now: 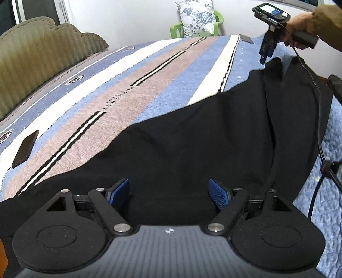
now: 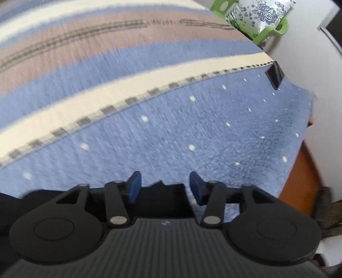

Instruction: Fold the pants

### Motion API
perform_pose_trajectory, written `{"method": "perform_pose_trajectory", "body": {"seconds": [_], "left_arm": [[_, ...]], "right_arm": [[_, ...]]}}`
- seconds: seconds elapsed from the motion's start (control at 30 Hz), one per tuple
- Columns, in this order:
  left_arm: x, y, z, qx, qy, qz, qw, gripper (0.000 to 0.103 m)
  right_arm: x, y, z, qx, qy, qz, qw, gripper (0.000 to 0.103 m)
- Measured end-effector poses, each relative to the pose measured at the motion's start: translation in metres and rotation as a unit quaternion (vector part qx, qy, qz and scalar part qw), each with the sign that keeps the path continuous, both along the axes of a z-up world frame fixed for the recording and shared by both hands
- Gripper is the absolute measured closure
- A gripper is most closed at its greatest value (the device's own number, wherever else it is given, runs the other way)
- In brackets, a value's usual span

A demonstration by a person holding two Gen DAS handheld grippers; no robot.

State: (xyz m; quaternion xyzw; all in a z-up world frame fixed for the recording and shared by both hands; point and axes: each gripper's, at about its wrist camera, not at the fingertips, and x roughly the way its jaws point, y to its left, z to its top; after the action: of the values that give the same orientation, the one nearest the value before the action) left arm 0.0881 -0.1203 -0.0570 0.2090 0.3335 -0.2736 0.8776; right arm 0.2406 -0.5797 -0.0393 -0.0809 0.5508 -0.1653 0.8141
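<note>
Black pants (image 1: 192, 132) lie spread flat on a striped blanket (image 1: 128, 85) on a bed. In the left wrist view my left gripper (image 1: 168, 192) hovers over the near end of the pants, its blue pads wide apart with only flat cloth below them. A hand in a brown sleeve holds my right gripper (image 1: 264, 59) at the far end of the pants, pointing down at their edge. In the blurred right wrist view the right gripper (image 2: 165, 188) stands open. A bit of the pants' black edge (image 2: 159, 186) shows low between its fingers, with no pad pressing on it.
A dark flat phone (image 1: 25, 149) lies on the blanket at the left. A small dark card (image 1: 246, 39) (image 2: 274, 74) sits near the far corner. A green chair with a floral pillow (image 1: 196, 19) stands behind the bed. A cable (image 1: 318, 111) hangs along the right edge.
</note>
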Motion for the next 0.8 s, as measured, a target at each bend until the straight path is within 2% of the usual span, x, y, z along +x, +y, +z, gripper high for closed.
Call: {"method": "perform_pose_trajectory", "body": {"seconds": [0.13,0.17,0.2,0.23,0.33,0.43,0.5,0.6,0.8], "left_arm": [[0.004,-0.002,-0.007,0.004,0.005,-0.003,1.0,0.022],[0.005,-0.002,-0.008,0.002,0.007,-0.001,1.0,0.022],[0.006,-0.001,-0.008,0.0,0.009,0.0,1.0,0.022],[0.007,-0.001,-0.008,-0.002,0.011,0.002,0.9999,0.021],[0.008,-0.002,-0.006,-0.002,0.011,0.009,0.9999,0.021],[0.003,-0.003,-0.002,0.009,-0.001,0.009,0.9999,0.021],[-0.002,-0.003,0.003,0.013,-0.015,0.007,0.9998,0.021],[-0.007,-0.004,0.008,0.017,-0.023,0.013,0.9995,0.021],[-0.022,-0.004,0.031,0.004,-0.048,0.009,0.9988,0.021]], "right_arm": [[0.011,-0.011,-0.018,0.016,0.024,-0.013,0.999,0.056],[0.009,-0.015,-0.023,0.031,0.033,-0.014,0.999,0.068],[0.008,-0.018,-0.025,0.054,0.04,-0.013,0.998,0.095],[0.006,-0.018,-0.026,0.071,0.043,-0.004,0.997,0.095],[-0.006,-0.006,-0.02,0.055,0.043,0.034,0.997,0.1],[-0.022,-0.002,0.001,0.037,-0.001,0.037,0.999,0.1],[-0.04,-0.001,0.024,0.033,-0.052,0.035,0.997,0.1],[-0.067,-0.004,0.058,0.034,-0.114,0.039,0.992,0.101],[-0.14,-0.015,0.105,0.014,-0.196,0.029,0.98,0.101]]}}
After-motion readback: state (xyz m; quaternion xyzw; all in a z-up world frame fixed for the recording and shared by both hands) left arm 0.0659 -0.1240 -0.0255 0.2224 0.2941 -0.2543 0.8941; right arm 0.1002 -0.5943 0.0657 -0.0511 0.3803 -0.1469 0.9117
